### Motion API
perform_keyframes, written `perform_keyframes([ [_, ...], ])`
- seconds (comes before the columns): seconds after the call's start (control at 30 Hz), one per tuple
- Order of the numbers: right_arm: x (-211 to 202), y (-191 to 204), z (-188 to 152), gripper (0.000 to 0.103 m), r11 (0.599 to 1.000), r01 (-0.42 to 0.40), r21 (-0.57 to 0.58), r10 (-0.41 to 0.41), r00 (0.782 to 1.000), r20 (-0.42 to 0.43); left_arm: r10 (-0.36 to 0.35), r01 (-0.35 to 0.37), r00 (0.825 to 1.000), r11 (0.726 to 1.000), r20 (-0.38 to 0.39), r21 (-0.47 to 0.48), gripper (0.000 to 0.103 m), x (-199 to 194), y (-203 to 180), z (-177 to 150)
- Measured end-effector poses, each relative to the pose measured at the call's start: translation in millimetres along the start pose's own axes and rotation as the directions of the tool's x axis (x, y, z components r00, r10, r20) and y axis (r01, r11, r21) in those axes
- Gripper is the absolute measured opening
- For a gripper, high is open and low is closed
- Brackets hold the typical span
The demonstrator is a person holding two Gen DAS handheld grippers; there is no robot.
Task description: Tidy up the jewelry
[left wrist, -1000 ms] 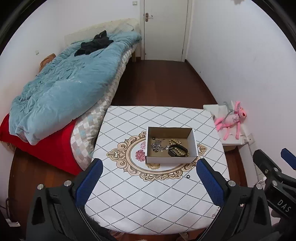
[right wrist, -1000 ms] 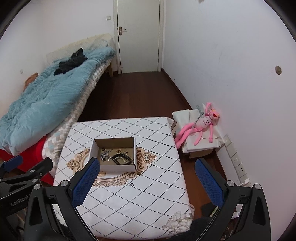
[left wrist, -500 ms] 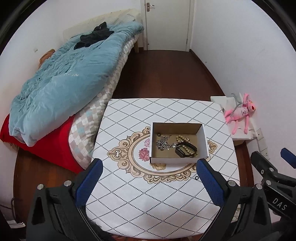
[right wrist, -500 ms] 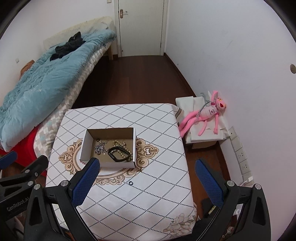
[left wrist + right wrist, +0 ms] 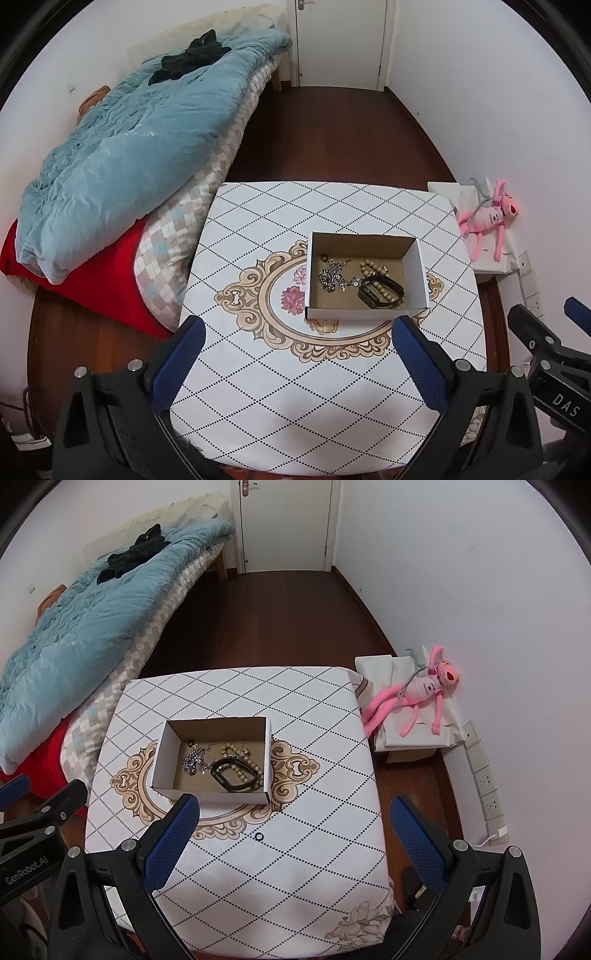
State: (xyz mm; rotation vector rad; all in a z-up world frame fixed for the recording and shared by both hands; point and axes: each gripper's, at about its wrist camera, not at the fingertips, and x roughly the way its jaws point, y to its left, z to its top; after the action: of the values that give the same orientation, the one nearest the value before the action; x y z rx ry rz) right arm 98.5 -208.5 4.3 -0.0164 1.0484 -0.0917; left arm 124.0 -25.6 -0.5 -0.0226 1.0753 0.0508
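nearest the cameras, the left claw (image 5: 293,363) and the right claw (image 5: 295,843) both hang over the near edge of the table (image 5: 236,904), each spread wide, gripping nothing and touching nothing; each shows at the edge of the other's view

just past the right claw a small black ring (image 5: 259,836) lies loose on the patterned cloth, apart from everything else; in the left view it cannot be made out, probably hidden behind a finger

beyond it, near the middle of the table, stands an open cardboard box (image 5: 210,794) that holds the rest of the jewelry: a silver chain (image 5: 195,761) in a tangle, a string of tan beads (image 5: 246,766), a black band (image 5: 233,775) lying over the beads, and a second small ring (image 5: 191,743) towards the far left corner

judging by this, the sorting is nearly done and the step in hand is the approach to the last stray piece; the next move would be to lower the right claw over the loose ring, narrow it to a fine pinch, lift and drop the ring in the box; the ring is thin and flat on soft cloth, so it may slip or the cloth may bunch

further off are the bed (image 5: 122,155) at left, a pink plush toy (image 5: 417,692) by the right wall, and a door (image 5: 284,524) at the far end
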Motion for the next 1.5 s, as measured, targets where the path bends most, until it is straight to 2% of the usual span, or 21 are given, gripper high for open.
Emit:
perform_keyframes([
  [0.5, 1.9, 5.8, -0.6, 0.103, 1.000, -0.005, -0.007, 0.005, 1.000, -0.013, -0.014, 0.014, 1.000, 1.000, -0.002, -0.006, 0.103, -1.4, 0.8, 0.5],
  [1.5, 5.3, 3.7, -0.1, 0.103, 1.000, -0.004, -0.020, 0.003, 1.000, -0.022, 0.001, -0.001, 1.000, 1.000, -0.002, -0.003, 0.103, 2.4, 6.6, -3.5],
])
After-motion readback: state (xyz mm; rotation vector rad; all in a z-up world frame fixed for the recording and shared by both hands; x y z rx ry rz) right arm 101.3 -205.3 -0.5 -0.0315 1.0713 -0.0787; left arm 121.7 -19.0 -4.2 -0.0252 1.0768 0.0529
